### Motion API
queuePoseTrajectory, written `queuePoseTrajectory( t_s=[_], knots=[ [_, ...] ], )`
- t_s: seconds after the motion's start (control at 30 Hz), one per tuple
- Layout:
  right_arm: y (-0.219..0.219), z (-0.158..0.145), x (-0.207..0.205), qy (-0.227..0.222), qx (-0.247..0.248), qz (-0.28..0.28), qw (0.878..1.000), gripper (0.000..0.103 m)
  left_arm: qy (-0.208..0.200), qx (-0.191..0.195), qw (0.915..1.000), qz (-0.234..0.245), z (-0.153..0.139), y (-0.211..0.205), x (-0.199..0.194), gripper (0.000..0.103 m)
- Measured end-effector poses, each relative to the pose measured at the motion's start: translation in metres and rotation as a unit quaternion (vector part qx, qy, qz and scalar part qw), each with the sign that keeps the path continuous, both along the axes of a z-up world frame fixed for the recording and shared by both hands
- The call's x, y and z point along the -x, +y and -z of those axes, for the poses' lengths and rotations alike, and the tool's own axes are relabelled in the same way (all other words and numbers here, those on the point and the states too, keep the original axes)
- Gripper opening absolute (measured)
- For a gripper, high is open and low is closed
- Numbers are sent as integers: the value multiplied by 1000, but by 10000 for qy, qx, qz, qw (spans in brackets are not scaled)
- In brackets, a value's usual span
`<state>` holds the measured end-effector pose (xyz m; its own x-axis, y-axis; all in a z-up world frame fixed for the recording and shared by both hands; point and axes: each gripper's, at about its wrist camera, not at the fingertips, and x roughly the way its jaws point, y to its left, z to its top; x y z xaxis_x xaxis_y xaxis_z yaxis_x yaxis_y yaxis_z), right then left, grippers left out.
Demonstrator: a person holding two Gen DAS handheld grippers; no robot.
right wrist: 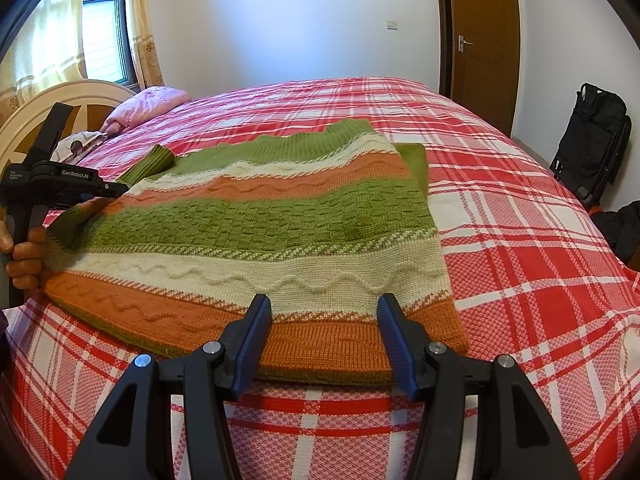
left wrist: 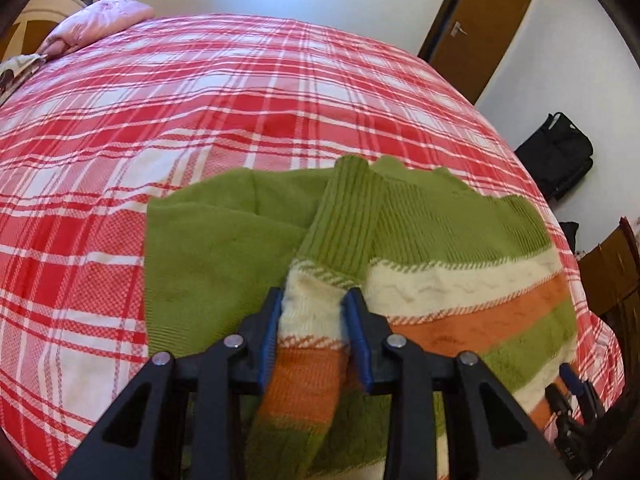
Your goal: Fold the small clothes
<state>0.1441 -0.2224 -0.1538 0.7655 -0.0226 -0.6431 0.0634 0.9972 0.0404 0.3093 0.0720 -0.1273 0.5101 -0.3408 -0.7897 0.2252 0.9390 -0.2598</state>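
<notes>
Left gripper [left wrist: 313, 298] clamped on sweater [right wrist: 256, 216] sleeve [left wrist: 320, 280] — near bed [right wrist: 520, 240] edge; right gripper [right wrist: 324, 308] jaws apart over sweater's near hem.

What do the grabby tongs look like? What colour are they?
Both tongs are black plastic with two straight fingers lined in ribbed blue pads. Round silver bolts sit at the joints. The left tongs match the right tongs. From the right view, the left tool carries white lettering reading "GenRobot.AI".
</notes>
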Motion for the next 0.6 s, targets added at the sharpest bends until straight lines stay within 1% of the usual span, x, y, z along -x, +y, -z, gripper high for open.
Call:
queuePoseTrajectory(
  t_s=[0.03,0.1,0.13,0.27,0.3,0.33,0.37,0.4,0.47,0.53,0.6],
  knots=[
    [0,0,0,0,6,2,10000,57,-2,2,10000,-15,-1,0,0,29],
    [0,0,0,2,12,3,10000,57,-66,26,10000,-1,-2,-1,-1,14],
    [0,0,0,1,11,3,10000,57,-127,-15,9999,17,-4,-2,-1,12],
    [0,0,0,-1,12,3,10000,57,-398,-227,9989,-78,-13,6,2,12],
    [0,0,1,-1,11,3,10000,57,-448,-302,9983,-223,-15,11,1,12],
    [0,0,1,-2,10,2,10000,57,-506,-451,9963,-525,-16,22,-4,17],
    [0,0,1,-3,11,2,10000,57,-504,-554,9938,-820,-16,33,-8,19],
    [0,0,1,-5,16,3,10000,57,-450,-590,9923,-994,-14,42,-12,19],
    [1,0,1,-4,22,4,10000,57,-185,-626,9894,-1299,-6,64,-21,18],
    [1,0,1,-2,32,7,10000,57,-88,-667,9892,-1304,-3,73,-21,18],
    [2,-1,0,21,55,14,10000,57,-139,-637,9899,-1261,-5,74,-15,18]
  ],
)
